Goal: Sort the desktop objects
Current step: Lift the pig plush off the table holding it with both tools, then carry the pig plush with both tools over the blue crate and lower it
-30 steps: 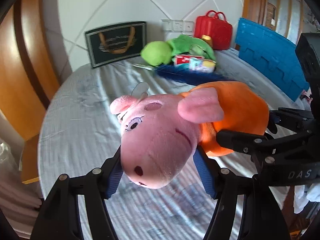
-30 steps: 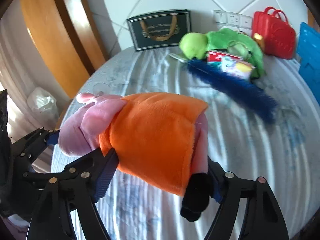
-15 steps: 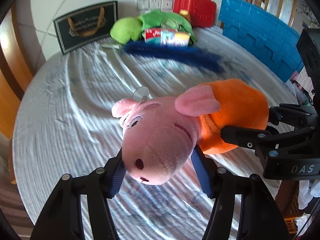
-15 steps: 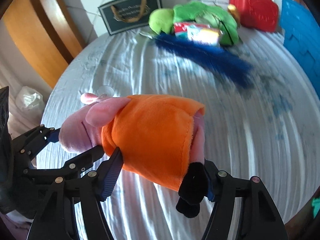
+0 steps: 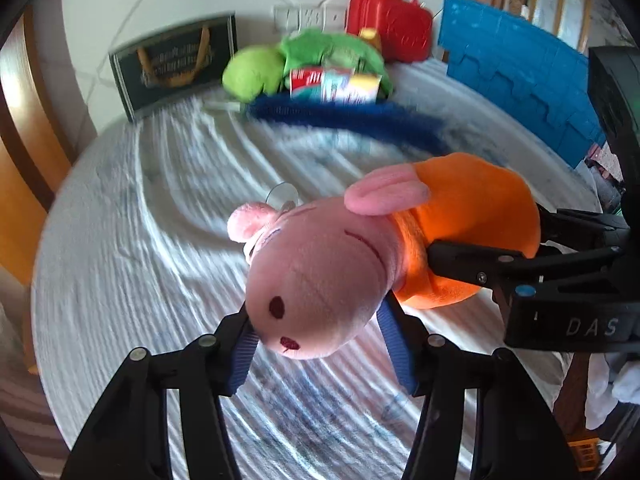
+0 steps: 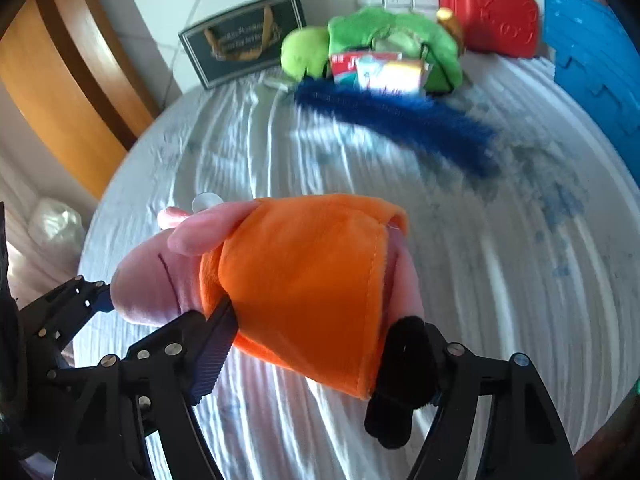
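The pig toy (image 5: 320, 280) in its orange dress hangs in the air over the round table (image 5: 160, 240), held at both ends. The left gripper (image 5: 316, 344) squeezes the pink head between its blue pads, and its jaws are closing. The right gripper (image 6: 308, 356) grips the orange dress, and its jaws are opening. Far back on the table lie a green soft toy (image 6: 372, 36), a small box (image 6: 380, 68) and a fluffy blue duster (image 6: 400, 116). A red case (image 5: 390, 24) stands by the wall.

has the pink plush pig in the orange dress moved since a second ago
Yes. The pink plush pig in the orange dress, gripped by both claws, has come nearer the long blue fluffy duster at the back of the table.
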Demonstrator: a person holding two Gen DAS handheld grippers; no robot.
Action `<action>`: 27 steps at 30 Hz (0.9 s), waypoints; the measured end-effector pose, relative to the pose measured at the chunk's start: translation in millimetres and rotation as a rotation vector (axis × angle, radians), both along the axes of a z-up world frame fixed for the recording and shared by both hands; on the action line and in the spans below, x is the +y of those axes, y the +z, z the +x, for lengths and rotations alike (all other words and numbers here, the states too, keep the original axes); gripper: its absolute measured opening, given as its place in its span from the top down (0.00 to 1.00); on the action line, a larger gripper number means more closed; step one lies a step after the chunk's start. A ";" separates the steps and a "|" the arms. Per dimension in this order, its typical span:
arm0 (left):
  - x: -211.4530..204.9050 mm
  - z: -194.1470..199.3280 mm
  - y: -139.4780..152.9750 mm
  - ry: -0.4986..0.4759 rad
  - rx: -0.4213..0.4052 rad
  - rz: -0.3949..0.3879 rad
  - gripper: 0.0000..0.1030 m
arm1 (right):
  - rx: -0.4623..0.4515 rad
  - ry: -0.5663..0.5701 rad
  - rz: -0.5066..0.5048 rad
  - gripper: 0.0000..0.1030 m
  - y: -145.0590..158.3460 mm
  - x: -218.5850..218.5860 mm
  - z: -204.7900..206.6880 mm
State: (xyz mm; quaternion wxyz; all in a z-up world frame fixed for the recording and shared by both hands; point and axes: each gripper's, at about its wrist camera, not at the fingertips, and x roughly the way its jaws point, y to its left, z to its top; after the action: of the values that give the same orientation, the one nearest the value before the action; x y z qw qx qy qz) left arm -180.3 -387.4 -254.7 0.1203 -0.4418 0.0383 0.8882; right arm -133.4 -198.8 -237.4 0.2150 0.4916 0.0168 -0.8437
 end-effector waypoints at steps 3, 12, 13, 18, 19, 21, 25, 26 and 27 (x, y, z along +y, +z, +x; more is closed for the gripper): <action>4.3 5.6 24.1 -0.006 0.072 -0.004 0.46 | 0.064 -0.011 -0.020 0.27 23.6 6.0 6.6; 31.5 24.9 107.6 -0.072 0.295 0.010 0.46 | 0.281 -0.057 -0.048 0.27 114.0 40.9 34.8; 37.3 26.6 115.9 -0.081 0.312 0.011 0.46 | 0.303 -0.065 -0.053 0.27 124.4 48.6 37.3; 73.0 28.0 146.5 -0.107 0.373 0.012 0.46 | 0.368 -0.090 -0.063 0.27 155.1 82.4 40.5; 80.1 28.1 149.9 -0.111 0.378 0.014 0.46 | 0.376 -0.093 -0.060 0.27 159.2 90.8 41.0; 101.6 29.2 157.6 -0.117 0.393 0.020 0.46 | 0.392 -0.099 -0.053 0.27 166.7 109.0 41.2; 148.3 32.8 170.4 -0.112 0.407 0.021 0.46 | 0.412 -0.097 -0.049 0.27 181.5 154.1 37.6; 159.0 34.2 173.4 -0.107 0.411 0.021 0.46 | 0.416 -0.092 -0.047 0.27 184.5 165.0 35.8; 171.4 35.8 176.8 -0.099 0.418 0.023 0.46 | 0.423 -0.082 -0.045 0.27 188.1 178.5 34.1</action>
State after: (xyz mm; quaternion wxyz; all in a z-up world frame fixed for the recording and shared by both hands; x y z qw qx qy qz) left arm -144.6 -216.1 -77.9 0.1583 -0.2441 0.0739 0.9539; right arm -99.3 -20.4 -49.3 0.1832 0.2988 0.0226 -0.9363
